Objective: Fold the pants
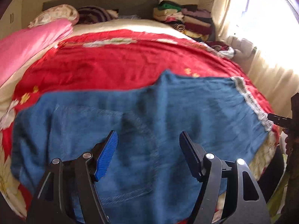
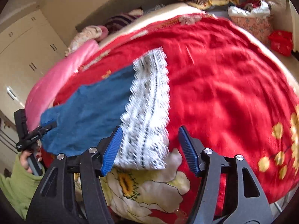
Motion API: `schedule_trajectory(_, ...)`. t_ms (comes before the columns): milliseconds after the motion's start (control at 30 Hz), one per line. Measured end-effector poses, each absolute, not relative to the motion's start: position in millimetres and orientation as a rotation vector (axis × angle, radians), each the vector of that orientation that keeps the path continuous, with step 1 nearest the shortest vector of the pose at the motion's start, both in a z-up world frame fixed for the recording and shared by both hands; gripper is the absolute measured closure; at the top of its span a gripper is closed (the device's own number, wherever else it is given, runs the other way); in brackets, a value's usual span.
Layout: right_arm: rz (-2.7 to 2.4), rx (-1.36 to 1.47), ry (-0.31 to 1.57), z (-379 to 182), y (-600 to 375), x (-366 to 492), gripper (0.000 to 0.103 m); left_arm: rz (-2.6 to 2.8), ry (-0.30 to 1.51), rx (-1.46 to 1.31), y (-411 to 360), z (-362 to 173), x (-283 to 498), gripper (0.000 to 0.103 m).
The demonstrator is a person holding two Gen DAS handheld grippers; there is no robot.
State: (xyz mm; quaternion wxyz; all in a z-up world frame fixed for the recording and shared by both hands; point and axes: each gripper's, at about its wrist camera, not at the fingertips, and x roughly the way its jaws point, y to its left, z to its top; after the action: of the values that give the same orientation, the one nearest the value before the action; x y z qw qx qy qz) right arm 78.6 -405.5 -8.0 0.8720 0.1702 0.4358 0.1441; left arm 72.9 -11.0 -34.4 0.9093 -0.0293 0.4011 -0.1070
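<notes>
Red floral bedspread (image 1: 115, 65) beneath pants (image 1: 149, 115); seemingly cupboards (image 2: 28, 56) beside.

pants (image 1: 130, 115) on bedspread (image 1: 112, 63) | pillow (image 1: 28, 43) left | clothes stack (image 1: 188, 20) behind, right

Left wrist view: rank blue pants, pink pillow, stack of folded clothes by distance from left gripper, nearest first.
From the left gripper:
1. Blue pants: directly under and ahead of the open jaws, spread on the red bedcover.
2. Pink pillow: far left edge of the bed.
3. Stack of folded clothes: back right corner, by the curtain.
</notes>
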Motion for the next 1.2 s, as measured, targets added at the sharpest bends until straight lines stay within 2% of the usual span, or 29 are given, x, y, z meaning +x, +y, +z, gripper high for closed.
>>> schedule_trajectory(100,0.341,0.336,0.984,-23,-395,88,0.046,-0.164,0.835,-0.061,2,-38,74,0.035)
schedule_trajectory(167,0.363,0.267,0.999,-23,-380,88,0.06,-0.127,0.833,-0.064,9,-39,75,0.035)
schedule_trajectory(200,0.373,0.243,0.999,-21,-374,86,0.078,-0.127,0.836,-0.076,12,-40,76,0.035)
schedule_trajectory(233,0.382,0.214,1.002,-18,-368,85,0.087,-0.125,0.837,-0.089,16,-40,76,0.035)
schedule_trajectory(300,0.35,0.167,0.996,-11,-365,81,0.091,-0.114,0.837,-0.092,21,-41,75,0.035)
schedule_trajectory(400,0.287,0.096,0.997,-4,-367,75,0.092,-0.119,0.833,-0.101,26,-41,73,0.035)
schedule_trajectory(567,0.244,0.093,1.027,-12,-365,79,0.084,-0.123,0.826,-0.108,25,-45,74,0.035)
schedule_trajectory(633,0.218,0.112,1.005,-5,-373,74,0.064,-0.136,0.816,-0.136,28,-36,68,0.035)
schedule_trajectory(700,0.167,0.113,0.939,8,-381,63,0.06,-0.141,0.787,-0.158,32,-24,61,0.035)
schedule_trajectory(800,0.158,0.107,0.84,25,-379,53,0.049,-0.146,0.735,-0.168,39,-2,57,0.035)
schedule_trajectory(867,0.197,0.064,0.8,36,-359,54,0.046,-0.157,0.726,-0.168,38,6,63,0.035)
schedule_trajectory(933,0.273,0.016,0.781,42,-332,63,0.037,-0.184,0.757,-0.175,32,6,79,0.035)
schedule_trajectory(1200,0.431,-0.112,0.841,26,-237,131,0.031,-0.261,0.929,-0.229,2,-31,135,0.035)
